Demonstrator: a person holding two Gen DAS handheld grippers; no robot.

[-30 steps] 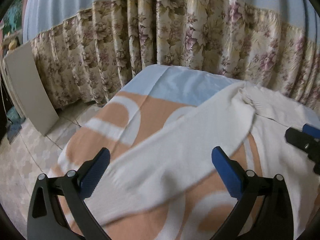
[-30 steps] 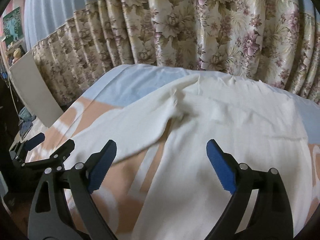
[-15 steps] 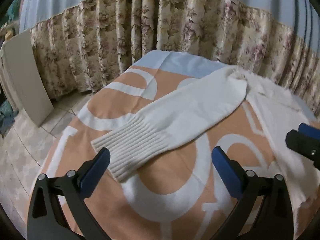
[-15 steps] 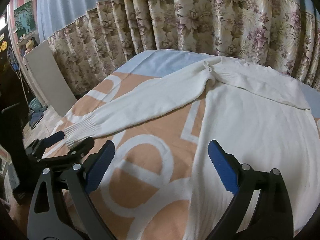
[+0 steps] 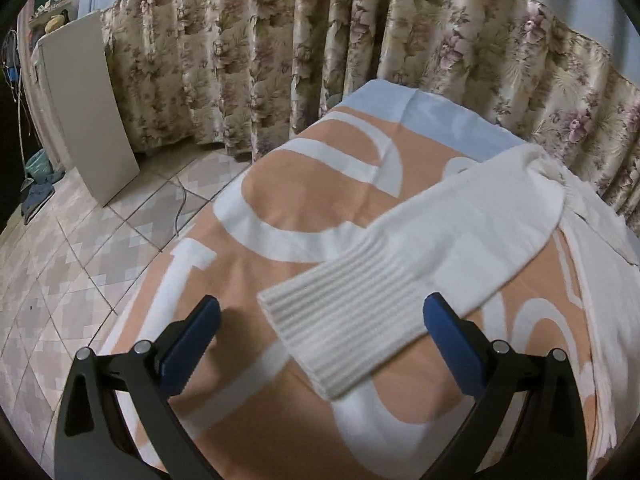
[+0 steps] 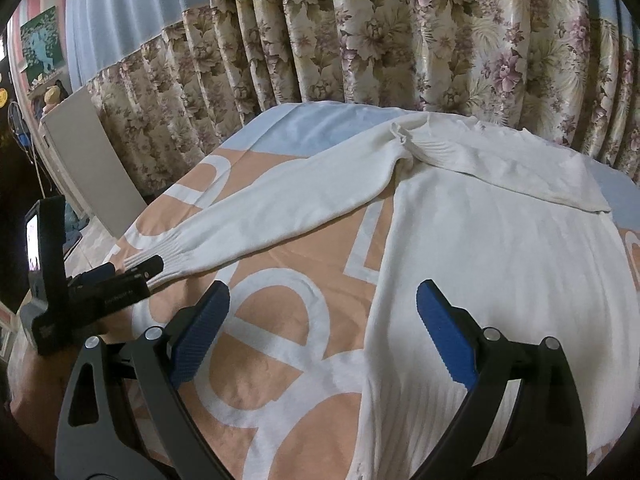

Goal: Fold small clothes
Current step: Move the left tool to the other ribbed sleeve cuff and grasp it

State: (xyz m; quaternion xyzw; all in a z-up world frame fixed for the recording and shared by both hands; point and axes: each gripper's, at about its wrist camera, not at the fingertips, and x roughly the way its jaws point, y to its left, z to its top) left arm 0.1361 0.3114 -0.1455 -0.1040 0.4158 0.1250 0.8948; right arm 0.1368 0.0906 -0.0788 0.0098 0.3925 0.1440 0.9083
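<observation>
A white knitted sweater [image 6: 500, 264] lies flat on an orange-and-white blanket [image 6: 304, 320]. Its left sleeve [image 6: 288, 216] stretches out to the left. The sleeve's ribbed cuff [image 5: 344, 320] lies between and just ahead of the blue pads of my left gripper [image 5: 320, 340], which is open and holds nothing. In the right wrist view the left gripper [image 6: 128, 276] sits at that cuff. My right gripper [image 6: 324, 328] is open and empty. It hovers over the blanket and the left edge of the sweater's body near the hem.
Floral curtains [image 6: 400, 40] hang close behind the blanket's far, light blue end [image 5: 440, 120]. Tiled floor [image 5: 80, 260] lies to the left, with a pale board [image 5: 84, 112] leaning there. A person's hand [image 6: 32, 380] holds the left gripper.
The sleeve, blurred and close to the left camera a second ago, now lies straight on the blanket. Both grippers have drawn back, still open, and the cuff sits nearer the left pads.
</observation>
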